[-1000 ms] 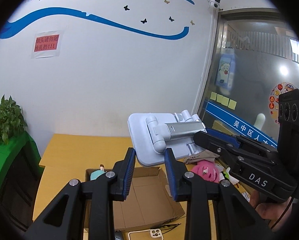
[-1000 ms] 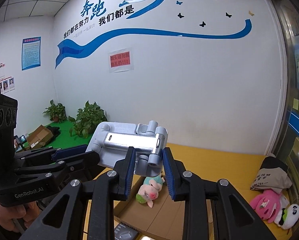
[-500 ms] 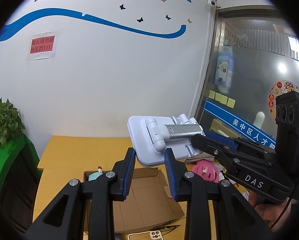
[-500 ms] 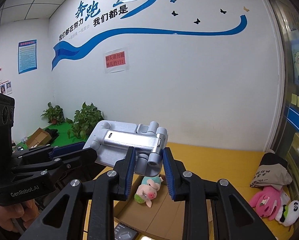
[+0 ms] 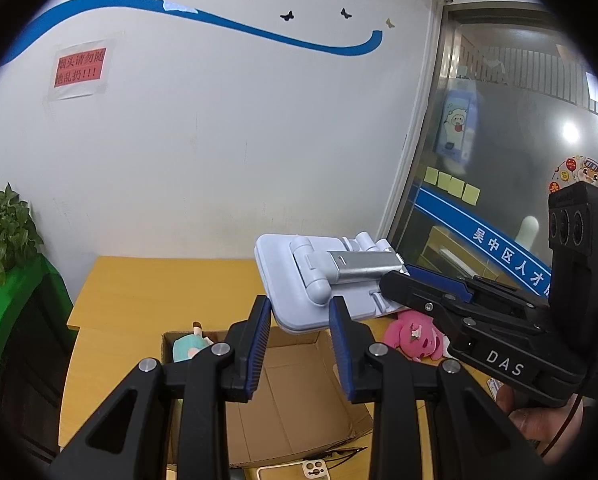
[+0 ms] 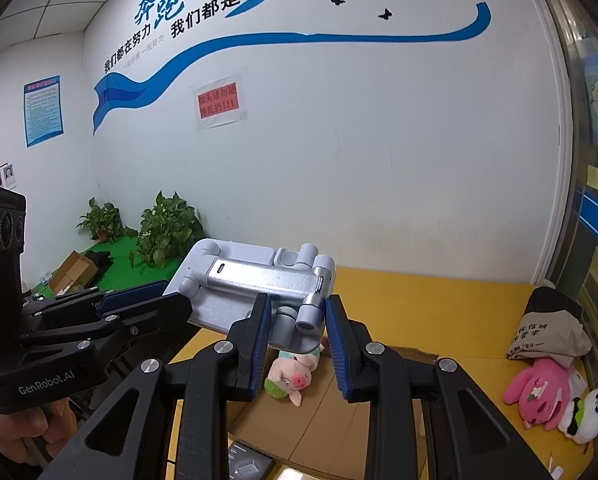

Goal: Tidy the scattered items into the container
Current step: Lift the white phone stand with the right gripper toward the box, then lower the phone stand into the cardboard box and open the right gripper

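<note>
Both grippers clamp one folding phone stand [image 5: 323, 280], held in the air above the open cardboard box [image 5: 299, 396] on the yellow table [image 5: 159, 280]. Left gripper [image 5: 299, 342] pinches the plate's near-left edge; right gripper [image 6: 295, 340] pinches the hinge end. A pig plush [image 6: 291, 376] lies inside the box. A pink plush [image 6: 539, 392] and a panda plush [image 6: 589, 414] lie on the table to the right.
</note>
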A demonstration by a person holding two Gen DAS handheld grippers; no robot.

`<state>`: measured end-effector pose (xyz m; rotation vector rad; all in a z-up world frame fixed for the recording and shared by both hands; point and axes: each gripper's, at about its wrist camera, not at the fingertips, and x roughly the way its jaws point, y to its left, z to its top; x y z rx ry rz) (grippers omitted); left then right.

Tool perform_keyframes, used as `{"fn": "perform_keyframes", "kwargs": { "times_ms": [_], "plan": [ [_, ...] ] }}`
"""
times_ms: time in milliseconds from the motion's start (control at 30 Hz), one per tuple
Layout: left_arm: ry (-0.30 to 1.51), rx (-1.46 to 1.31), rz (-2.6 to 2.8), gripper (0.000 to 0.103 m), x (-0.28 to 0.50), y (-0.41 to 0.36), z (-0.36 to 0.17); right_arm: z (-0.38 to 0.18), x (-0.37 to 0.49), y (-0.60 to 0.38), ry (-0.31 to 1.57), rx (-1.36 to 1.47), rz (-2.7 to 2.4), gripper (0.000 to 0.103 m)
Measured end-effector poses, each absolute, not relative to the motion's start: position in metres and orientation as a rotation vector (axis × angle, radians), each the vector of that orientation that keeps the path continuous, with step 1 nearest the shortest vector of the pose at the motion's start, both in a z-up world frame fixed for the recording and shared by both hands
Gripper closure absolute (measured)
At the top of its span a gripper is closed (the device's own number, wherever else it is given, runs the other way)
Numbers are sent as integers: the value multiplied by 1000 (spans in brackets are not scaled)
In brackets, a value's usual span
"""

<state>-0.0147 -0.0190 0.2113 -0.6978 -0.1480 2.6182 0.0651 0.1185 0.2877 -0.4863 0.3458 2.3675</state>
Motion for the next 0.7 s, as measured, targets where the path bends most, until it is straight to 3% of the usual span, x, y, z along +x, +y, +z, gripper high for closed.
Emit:
{"fn": "perform_keyframes", "kwargs": {
  "times_ms": [400,700],
  "plan": [
    [-171,-837,2547,74,-107,-11,150,233,35,203,462,-603,2299,73],
    [-191,-943,2462,74,-197,5,75,167,12,289,573,-689,2211,73]
  ]
}}
